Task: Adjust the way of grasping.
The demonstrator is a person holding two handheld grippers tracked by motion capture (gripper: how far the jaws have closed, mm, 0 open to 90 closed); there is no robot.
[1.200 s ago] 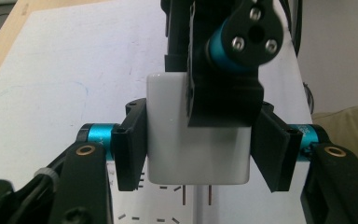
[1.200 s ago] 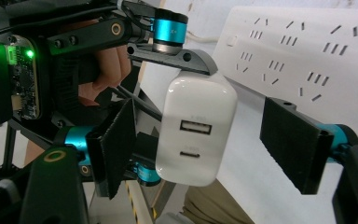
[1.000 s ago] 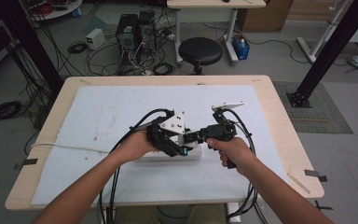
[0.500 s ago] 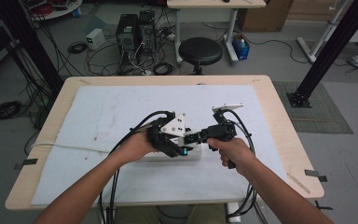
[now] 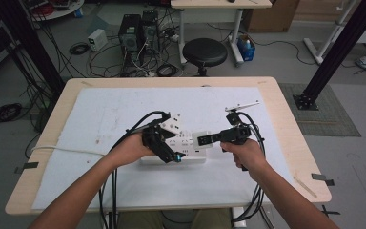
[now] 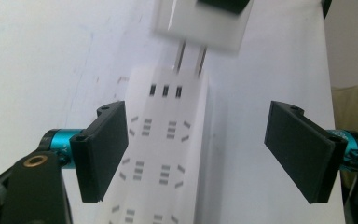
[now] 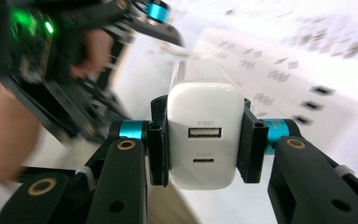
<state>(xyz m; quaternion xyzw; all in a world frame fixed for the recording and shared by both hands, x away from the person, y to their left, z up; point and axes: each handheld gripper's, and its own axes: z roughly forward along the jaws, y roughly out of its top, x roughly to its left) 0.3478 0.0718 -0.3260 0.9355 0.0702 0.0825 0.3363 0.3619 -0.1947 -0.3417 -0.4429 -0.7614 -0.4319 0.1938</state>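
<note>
Two prongs are what I worry about most; my right gripper (image 7: 204, 140) pinches the white USB charger (image 7: 204, 140) by its flanks, fingers (image 7: 158, 145) pressed hard on both sides, and the left gripper view shows its prongs (image 6: 189, 58) hanging just above the far end of the white power strip (image 6: 163, 154), not yet seated in any slot; if I come down tilted, or a little off the slot pair, I judge that the prongs will skid on the strip's face or bend rather than enter.

My left gripper (image 6: 205, 154) has just been opening; its fingers (image 6: 103, 149) now stand spread on either side of the strip, one just beside its edge and the other well clear, neither pressing; so nothing pins the strip to the white mat on the tabletop (image 5: 286, 95); a push from the charger could likely shove it along or rock its far end, and the plug would then go in crooked or not at all.

My grip sits on smooth plastic, with the USB ports facing the camera; under a firm downward press the charger may slip back between my fingers; the cables trailing from both grippers could also drag a hand off line.
</note>
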